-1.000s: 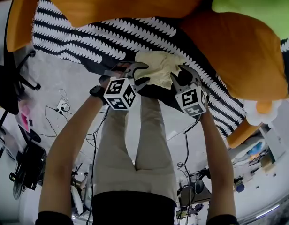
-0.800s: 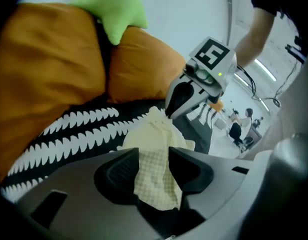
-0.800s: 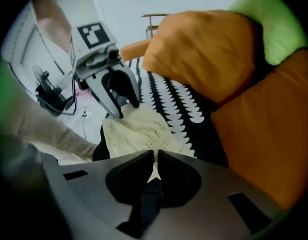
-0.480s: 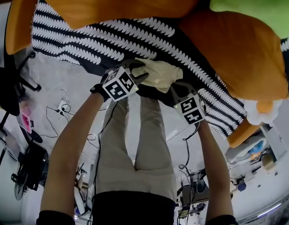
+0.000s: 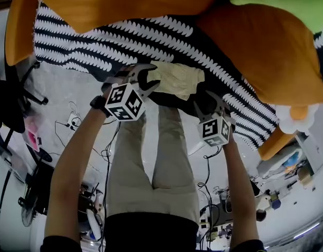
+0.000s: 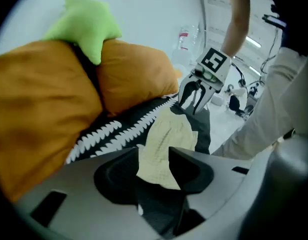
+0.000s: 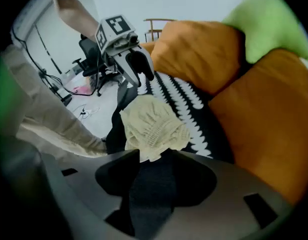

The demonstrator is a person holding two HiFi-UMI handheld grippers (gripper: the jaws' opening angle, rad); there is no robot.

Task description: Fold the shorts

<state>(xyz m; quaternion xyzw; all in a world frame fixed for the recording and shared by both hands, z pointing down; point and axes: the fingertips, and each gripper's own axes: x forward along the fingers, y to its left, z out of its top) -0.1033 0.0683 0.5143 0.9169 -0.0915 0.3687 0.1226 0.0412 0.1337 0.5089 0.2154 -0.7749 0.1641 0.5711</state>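
Pale-yellow shorts (image 5: pixel 177 79) lie folded in a compact bundle on the black-and-white patterned cover (image 5: pixel 93 46), near its front edge, in front of the orange cushions (image 5: pixel 266 51). Left gripper (image 5: pixel 150 80): jaws spread, just opened wider, with one end of the bundle between them, not pinched. Right gripper (image 5: pixel 207 101): jaws spread, just opened, just beside the bundle's other end; only dark cover shows between them.

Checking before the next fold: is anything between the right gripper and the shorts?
Nothing visible. The right gripper's jaws have just been opening, and the shorts' near edge lies loose between their tips on the patterned cover.
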